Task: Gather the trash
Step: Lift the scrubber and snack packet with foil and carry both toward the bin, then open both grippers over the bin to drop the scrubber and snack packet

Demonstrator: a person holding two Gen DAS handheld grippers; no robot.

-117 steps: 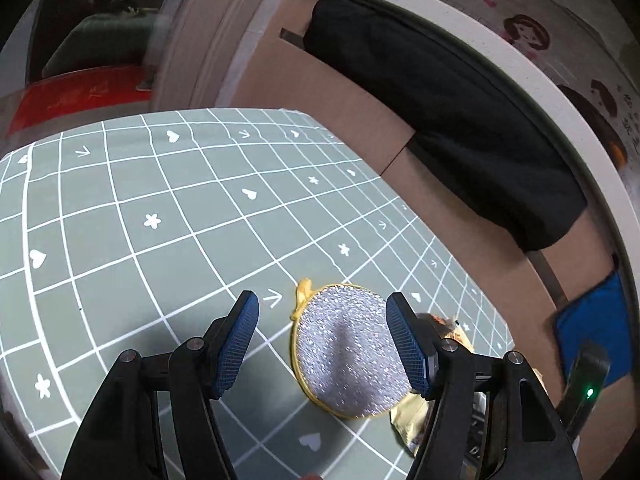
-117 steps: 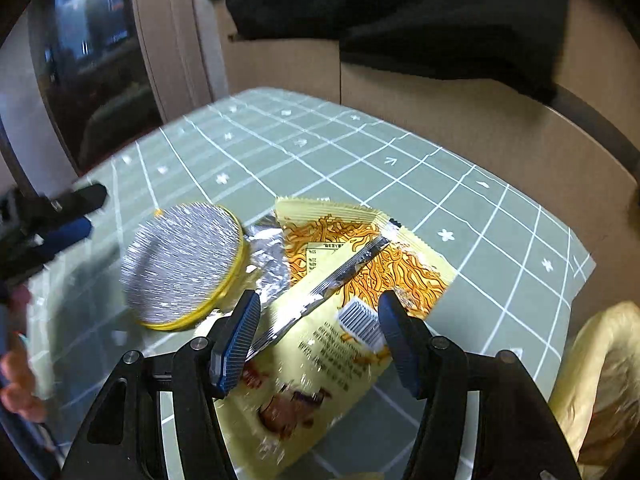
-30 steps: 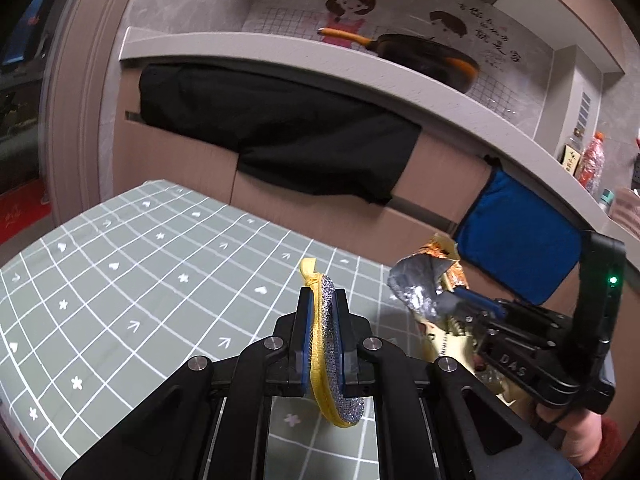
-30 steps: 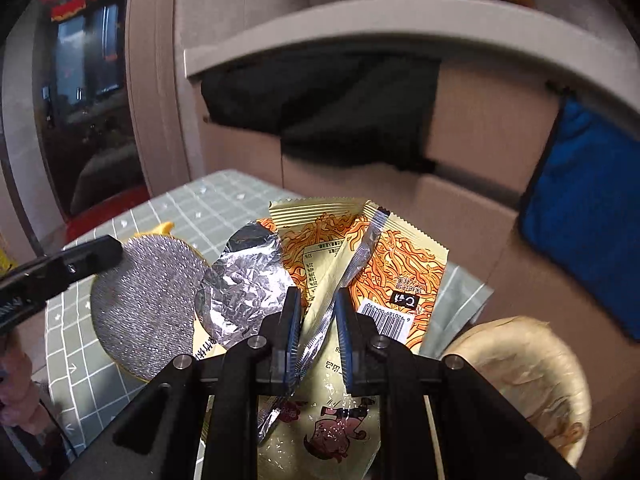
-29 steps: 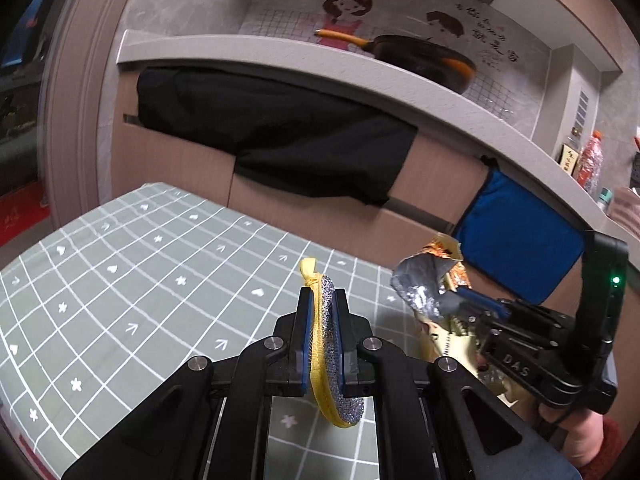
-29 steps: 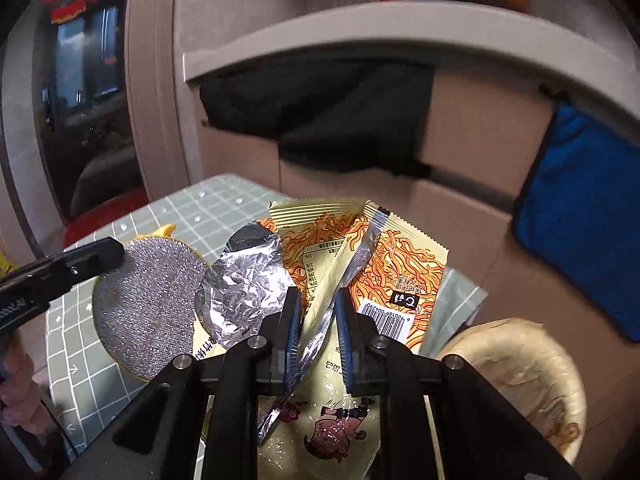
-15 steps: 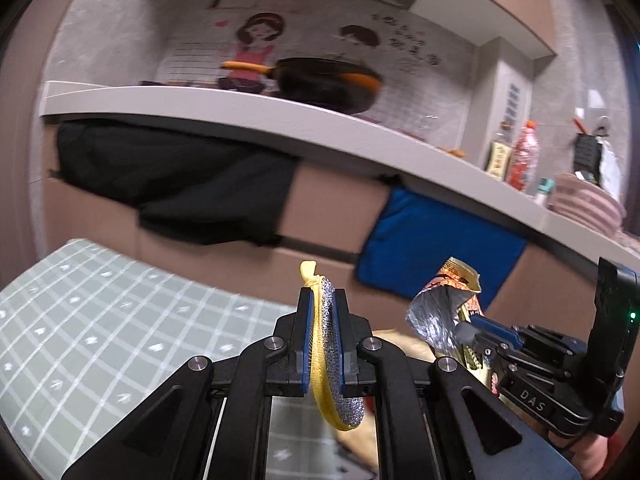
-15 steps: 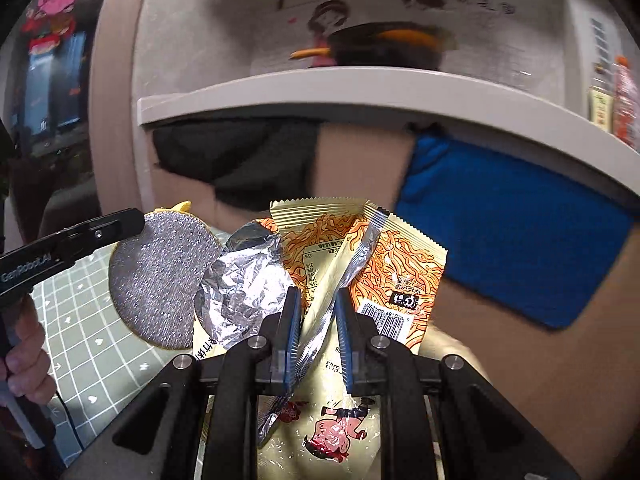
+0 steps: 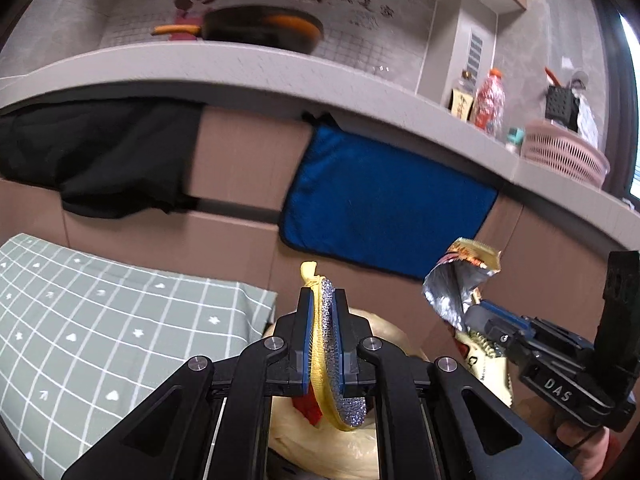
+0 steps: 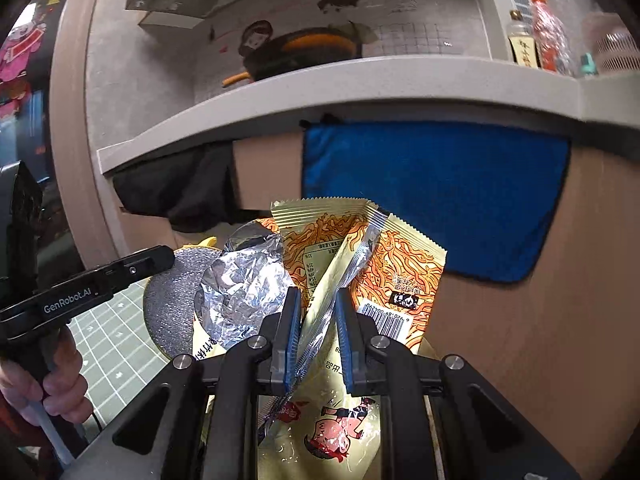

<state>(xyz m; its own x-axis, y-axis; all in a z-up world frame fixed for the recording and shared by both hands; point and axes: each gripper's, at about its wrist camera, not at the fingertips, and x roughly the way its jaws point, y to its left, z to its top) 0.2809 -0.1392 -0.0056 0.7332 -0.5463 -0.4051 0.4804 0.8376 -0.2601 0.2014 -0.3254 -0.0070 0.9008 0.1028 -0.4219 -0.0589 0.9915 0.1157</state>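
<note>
My left gripper (image 9: 323,300) is shut on a round silver scouring pad with a yellow rim (image 9: 334,364), held edge-on in the air past the table's right edge. Below it lies a beige bag opening (image 9: 384,332) with something red inside. My right gripper (image 10: 316,300) is shut on a yellow and orange noodle wrapper (image 10: 400,264) with crumpled silver foil (image 10: 244,284). The right gripper also shows in the left wrist view (image 9: 476,312), to the right of the pad. The pad also shows in the right wrist view (image 10: 172,308).
A table with a green grid cloth (image 9: 100,304) lies at lower left. A blue towel (image 9: 384,208) and a black cloth (image 9: 100,152) hang on the brown cabinet under a grey counter (image 9: 240,72). A pan, bottles and a pink basket (image 9: 568,152) stand on the counter.
Both grippers have swung right, away from the table, each still holding its trash. The view has moved from the grid cloth to the blue towel and the bag below.
</note>
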